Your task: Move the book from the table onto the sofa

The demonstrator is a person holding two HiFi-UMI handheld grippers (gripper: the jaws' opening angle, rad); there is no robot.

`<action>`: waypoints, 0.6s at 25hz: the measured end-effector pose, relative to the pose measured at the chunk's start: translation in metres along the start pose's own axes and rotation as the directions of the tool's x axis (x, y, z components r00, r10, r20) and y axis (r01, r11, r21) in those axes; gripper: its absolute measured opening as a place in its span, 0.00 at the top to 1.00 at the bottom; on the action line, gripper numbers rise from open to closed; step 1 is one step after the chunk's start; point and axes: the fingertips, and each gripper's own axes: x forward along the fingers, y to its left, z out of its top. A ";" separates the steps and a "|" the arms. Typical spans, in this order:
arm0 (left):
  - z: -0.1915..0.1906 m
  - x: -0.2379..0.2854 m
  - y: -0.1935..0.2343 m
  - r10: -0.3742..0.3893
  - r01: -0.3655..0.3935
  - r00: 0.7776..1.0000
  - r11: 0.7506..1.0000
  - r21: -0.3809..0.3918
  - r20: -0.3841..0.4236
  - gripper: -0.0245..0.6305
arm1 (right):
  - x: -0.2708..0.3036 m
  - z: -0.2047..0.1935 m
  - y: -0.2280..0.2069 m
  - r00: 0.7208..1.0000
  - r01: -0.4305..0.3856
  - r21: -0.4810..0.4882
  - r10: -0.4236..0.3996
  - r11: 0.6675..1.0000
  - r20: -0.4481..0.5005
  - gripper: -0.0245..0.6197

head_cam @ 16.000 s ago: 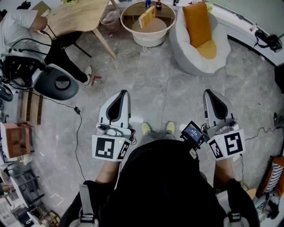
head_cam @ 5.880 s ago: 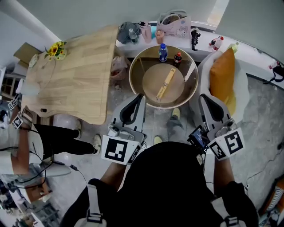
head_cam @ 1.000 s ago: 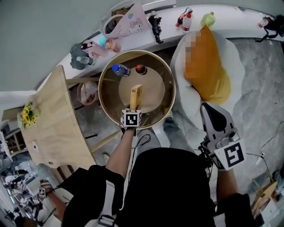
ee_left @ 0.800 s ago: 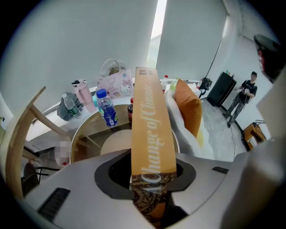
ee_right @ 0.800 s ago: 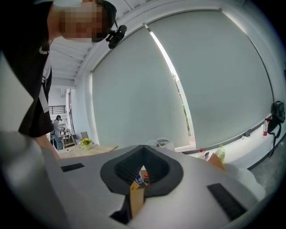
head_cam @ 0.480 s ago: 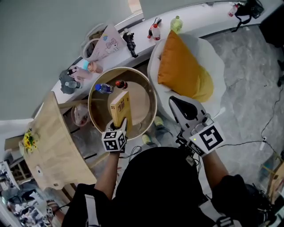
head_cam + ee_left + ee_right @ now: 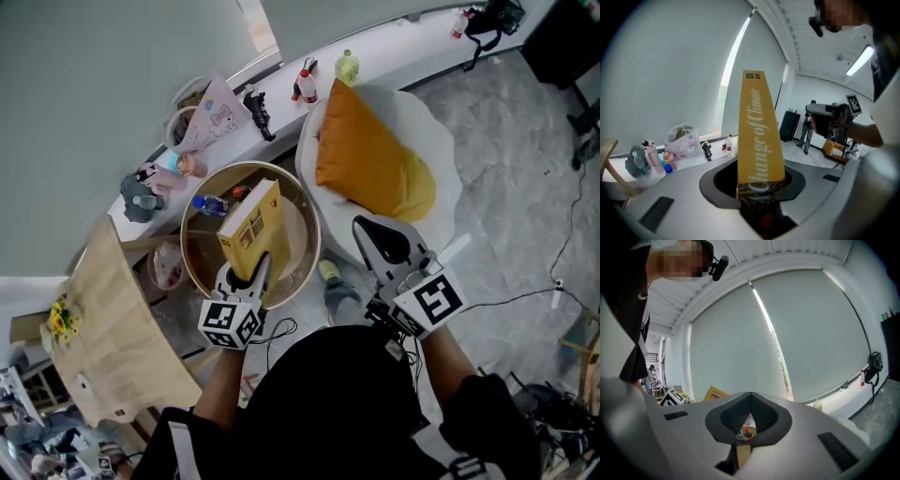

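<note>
Two handheld grippers were recorded in the head view. The left gripper [image 7: 251,274] was clamped on the lower end of the book [image 7: 253,228], with the jaws set on either cover. In the left gripper view the left gripper [image 7: 759,201] was seen gripping the book [image 7: 759,136] with the yellow spine turned toward the camera and the free end standing up and away from the jaws.

The book was held up over the round table [image 7: 190,258], with its upper end pointing to about 1 o'clock in the head view. It was not on the sofa [image 7: 436,141]. The sofa, a white rounded seat carrying an orange cushion [image 7: 370,169], lay at about 2 o'clock from the round table and just beside its rim.

The right gripper [image 7: 367,230] was positioned at 3 o'clock from the book and overlapped the near edge of the sofa in the head view. In the right gripper view the jaws of the right gripper [image 7: 740,446] were drawn together to a thin slit, with nothing gripped between them.

Two small bottles [image 7: 220,200] stood on the round table at 11 o'clock from the book. A wooden table [image 7: 103,328] was located at 8 o'clock from the round table.
</note>
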 end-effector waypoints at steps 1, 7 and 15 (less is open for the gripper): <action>0.006 -0.006 -0.007 -0.013 0.013 1.000 1.000 0.011 0.024 0.73 | -0.006 -0.003 0.004 1.000 0.002 -0.005 -0.002 1.000 -0.008 0.95; 0.017 -0.036 -0.053 -0.073 0.064 0.992 0.994 0.090 0.105 0.73 | -0.055 0.009 0.033 0.996 0.056 -0.041 -0.053 0.998 0.071 0.95; 0.010 -0.082 -0.119 -0.148 0.126 0.972 0.984 0.127 0.181 0.73 | -0.145 0.014 0.069 0.985 0.152 -0.081 -0.145 0.985 0.092 0.95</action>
